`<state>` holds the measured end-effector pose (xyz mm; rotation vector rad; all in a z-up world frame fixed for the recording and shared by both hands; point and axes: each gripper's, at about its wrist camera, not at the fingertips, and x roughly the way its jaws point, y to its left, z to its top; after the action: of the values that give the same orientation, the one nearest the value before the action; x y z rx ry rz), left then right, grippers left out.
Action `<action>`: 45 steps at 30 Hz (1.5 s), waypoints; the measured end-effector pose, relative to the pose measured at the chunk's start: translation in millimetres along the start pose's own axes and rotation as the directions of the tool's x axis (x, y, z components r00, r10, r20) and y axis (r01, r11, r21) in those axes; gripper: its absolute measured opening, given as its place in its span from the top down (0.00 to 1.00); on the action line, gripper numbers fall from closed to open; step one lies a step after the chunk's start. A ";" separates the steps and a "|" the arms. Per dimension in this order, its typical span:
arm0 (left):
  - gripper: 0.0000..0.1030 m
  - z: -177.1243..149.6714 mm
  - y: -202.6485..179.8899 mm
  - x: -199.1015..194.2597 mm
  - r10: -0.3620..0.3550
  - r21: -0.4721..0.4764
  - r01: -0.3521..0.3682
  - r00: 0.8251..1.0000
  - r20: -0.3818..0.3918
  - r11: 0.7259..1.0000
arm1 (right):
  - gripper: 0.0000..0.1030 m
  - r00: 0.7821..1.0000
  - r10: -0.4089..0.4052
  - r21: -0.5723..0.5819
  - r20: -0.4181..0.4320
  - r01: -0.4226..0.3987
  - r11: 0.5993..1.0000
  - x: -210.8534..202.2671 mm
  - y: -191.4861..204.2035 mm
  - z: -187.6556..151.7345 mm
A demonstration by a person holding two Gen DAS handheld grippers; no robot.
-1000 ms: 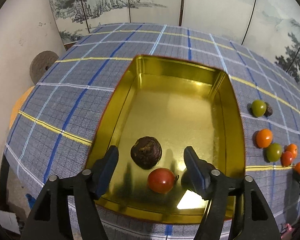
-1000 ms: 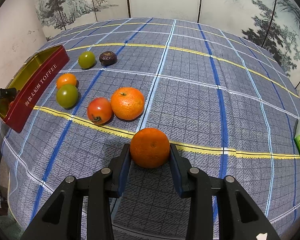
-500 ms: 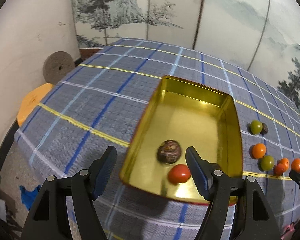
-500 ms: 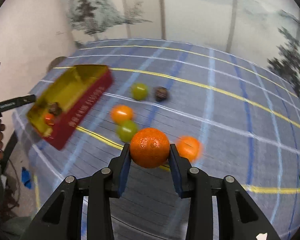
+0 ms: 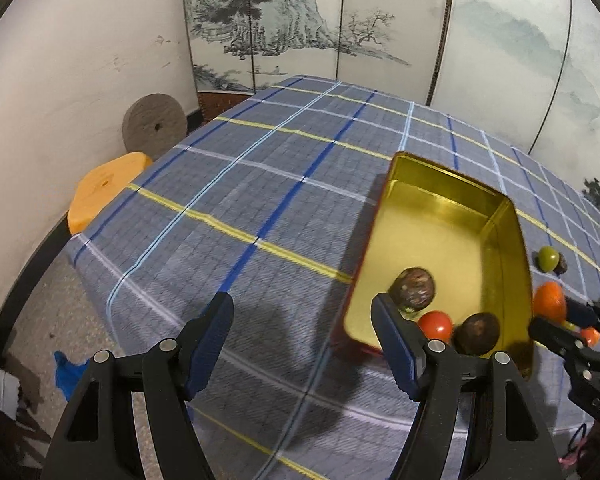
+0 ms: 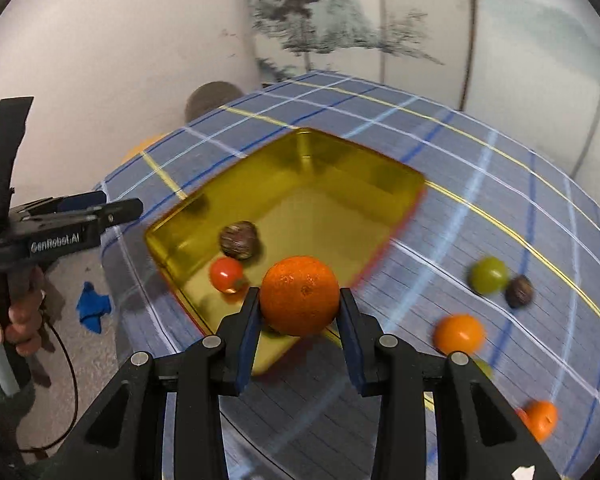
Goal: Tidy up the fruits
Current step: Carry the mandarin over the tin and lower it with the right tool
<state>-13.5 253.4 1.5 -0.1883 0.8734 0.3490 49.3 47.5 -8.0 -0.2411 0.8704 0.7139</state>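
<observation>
My right gripper (image 6: 300, 312) is shut on an orange (image 6: 300, 296) and holds it above the near corner of the gold tin (image 6: 312, 160). Inside the tin lie a dark brown fruit (image 6: 239, 239) and a red tomato (image 6: 226, 274). My left gripper (image 5: 302, 320) is open and empty, over the checked cloth to the left of the tin (image 5: 440, 184). At the right edge of the left wrist view is the held orange (image 5: 548, 300). A dark round patch beside the tomato (image 5: 436, 324) could be fruit or shadow; I cannot tell.
Loose on the cloth right of the tin are a green fruit (image 6: 489, 275), a dark fruit (image 6: 519, 290) and two oranges (image 6: 458, 334). A hand (image 6: 20, 316) holds the left gripper (image 6: 128, 208). Past the table's left edge are an orange stool (image 5: 104, 188) and a grey disc (image 5: 154, 128).
The right gripper has carried the orange up and left, from the cloth to over the tin. The left gripper has drawn back leftward off the tin to over the cloth.
</observation>
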 end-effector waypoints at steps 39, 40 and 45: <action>0.23 -22.1 48.1 -1.1 0.035 -0.067 -0.039 0.998 -0.051 0.997 | 0.65 0.995 0.010 -0.056 -0.102 -0.016 0.998 65.9 32.7 17.3; 0.23 -22.9 47.8 -0.8 0.037 -0.065 -0.041 0.998 -0.053 0.997 | 0.65 0.995 0.009 -0.057 -0.102 -0.015 0.998 65.6 32.9 16.8; 0.23 -25.5 44.1 -0.1 0.037 -0.046 -0.039 0.998 -0.054 0.998 | 0.65 0.995 0.003 -0.060 -0.102 -0.009 0.998 64.9 33.9 15.8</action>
<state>-48.3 286.6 -15.4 -0.2259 0.9223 0.4020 64.7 110.9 -44.7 -0.3307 0.9474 0.7388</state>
